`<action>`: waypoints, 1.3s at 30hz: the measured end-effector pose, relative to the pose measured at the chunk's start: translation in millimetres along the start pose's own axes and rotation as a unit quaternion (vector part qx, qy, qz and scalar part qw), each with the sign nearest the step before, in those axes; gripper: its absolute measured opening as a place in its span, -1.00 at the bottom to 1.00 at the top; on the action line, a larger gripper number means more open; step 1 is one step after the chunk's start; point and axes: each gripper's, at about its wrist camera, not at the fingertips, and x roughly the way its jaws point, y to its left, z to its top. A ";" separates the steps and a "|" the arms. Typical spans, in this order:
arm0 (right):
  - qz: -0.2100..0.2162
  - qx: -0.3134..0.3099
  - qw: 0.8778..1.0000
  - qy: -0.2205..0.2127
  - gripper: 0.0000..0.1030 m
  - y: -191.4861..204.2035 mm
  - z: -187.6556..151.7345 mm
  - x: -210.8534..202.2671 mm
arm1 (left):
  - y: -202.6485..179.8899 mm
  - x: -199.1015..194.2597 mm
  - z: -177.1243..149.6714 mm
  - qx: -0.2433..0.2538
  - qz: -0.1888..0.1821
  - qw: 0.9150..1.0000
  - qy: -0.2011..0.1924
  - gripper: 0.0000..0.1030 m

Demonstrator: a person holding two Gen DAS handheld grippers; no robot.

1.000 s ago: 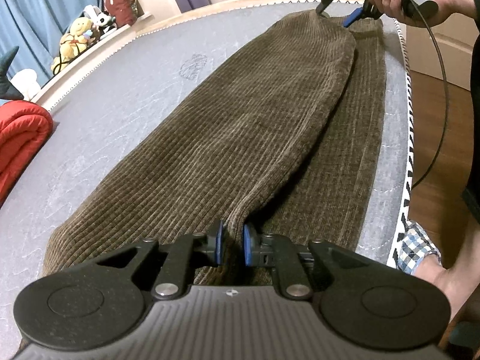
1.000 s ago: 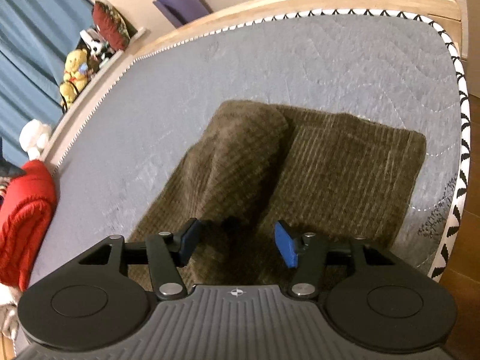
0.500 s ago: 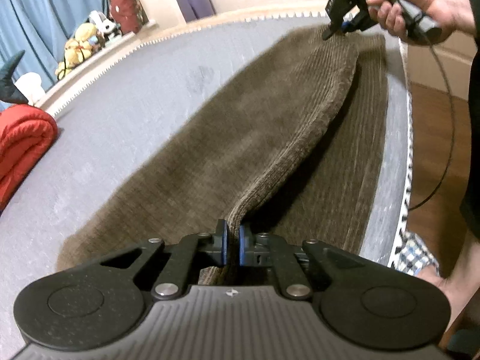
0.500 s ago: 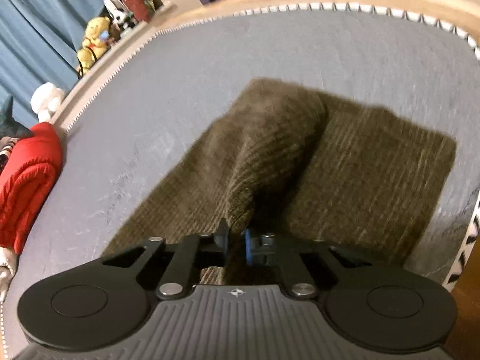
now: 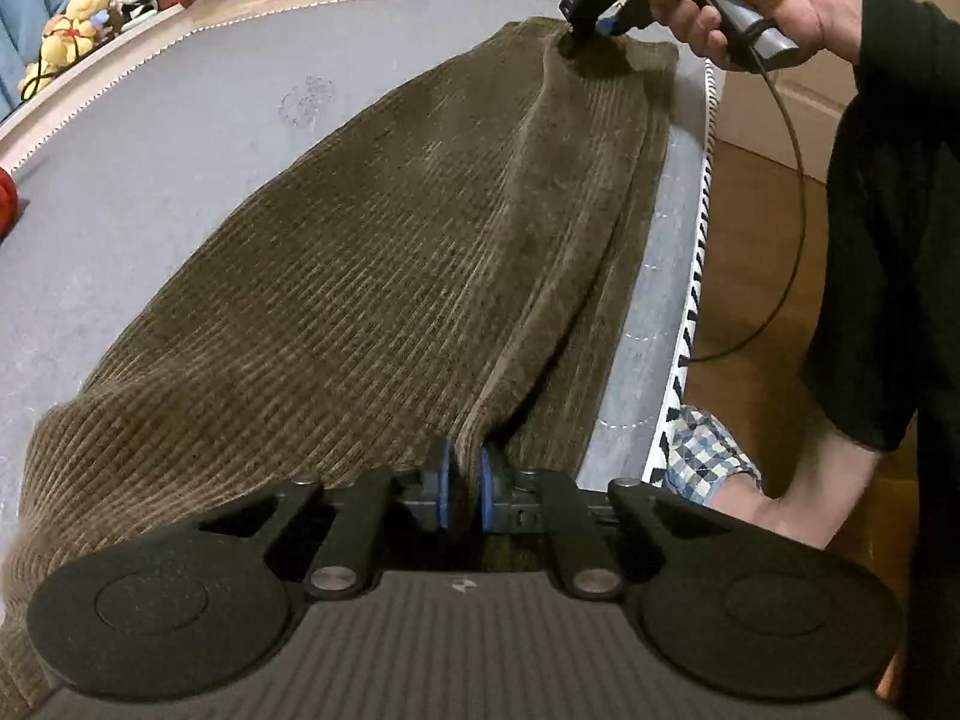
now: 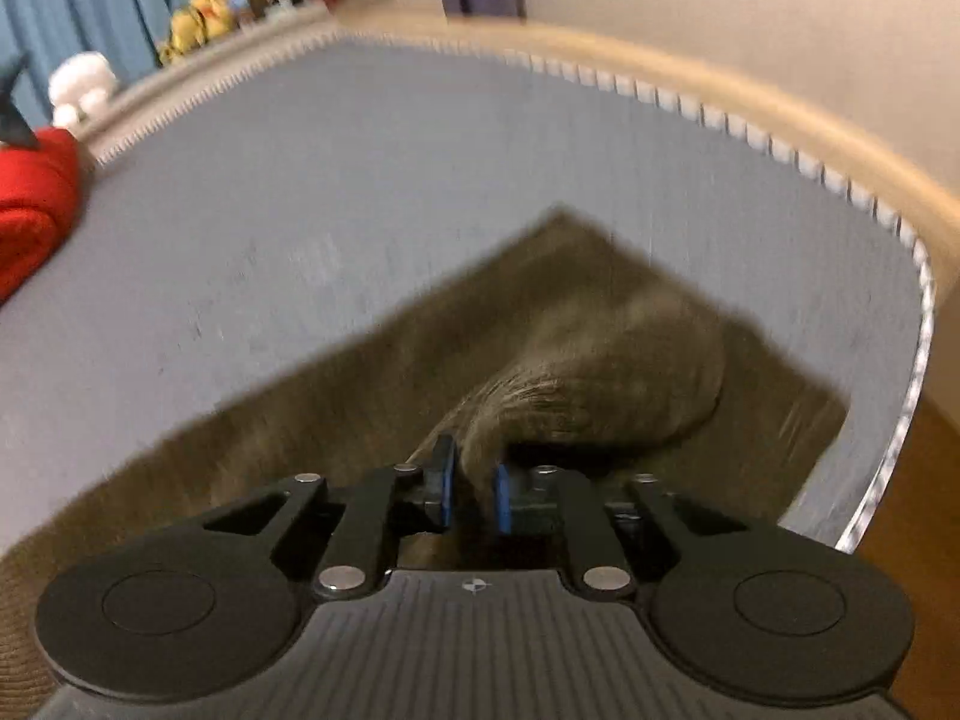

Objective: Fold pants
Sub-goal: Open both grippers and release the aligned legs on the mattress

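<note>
You are lifting one pant leg of the pants (image 5: 372, 276) off the bed (image 5: 150, 138), with the left hand-held gripper (image 5: 462, 489) clamped on its fabric and the right hand-held gripper (image 6: 474, 495) pinching the far end as its jaws are opening slightly; next, carry both ends evenly across the other leg.

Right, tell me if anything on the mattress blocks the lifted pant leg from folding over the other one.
Nothing visible does. Both the left gripper and the right gripper have the brown pants between their pads, and the lower leg beneath lies bare. The red blanket sits far off on the mattress.
</note>
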 end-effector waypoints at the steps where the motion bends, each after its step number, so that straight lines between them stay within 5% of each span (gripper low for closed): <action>1: -0.001 0.001 1.000 -0.003 -0.51 -2.6 0.5 -0.2 | 3.8 -5.2 2.9 -0.013 -0.007 1.000 -0.011 -0.71; 3: -0.002 0.012 1.000 -0.009 -0.29 -10.0 1.1 -2.8 | 10.2 -17.2 8.6 -0.040 -0.023 0.998 -0.036 -0.22; 5: -0.001 0.030 1.000 -0.006 -0.15 -24.2 0.7 -2.4 | 15.6 -27.6 13.8 -0.064 -0.029 0.996 -0.062 -0.08; 11: 0.012 0.079 0.997 0.002 0.13 -54.9 -1.2 3.1 | 20.8 -23.4 22.5 -0.091 -0.002 0.993 -0.073 -0.08; 17: 0.018 0.097 0.995 -0.016 0.16 -67.9 -3.9 -2.5 | 29.5 -10.3 25.9 -0.108 0.017 0.992 -0.071 -0.08; 36: -0.012 0.124 0.991 -0.048 0.17 -73.4 -1.0 -5.2 | 26.6 -2.8 28.8 -0.110 0.030 0.991 -0.068 -0.08; 39: -0.006 0.116 0.992 -0.050 -0.02 -70.8 -0.8 -4.9 | 26.0 -3.2 28.6 -0.107 0.031 0.992 -0.067 -0.08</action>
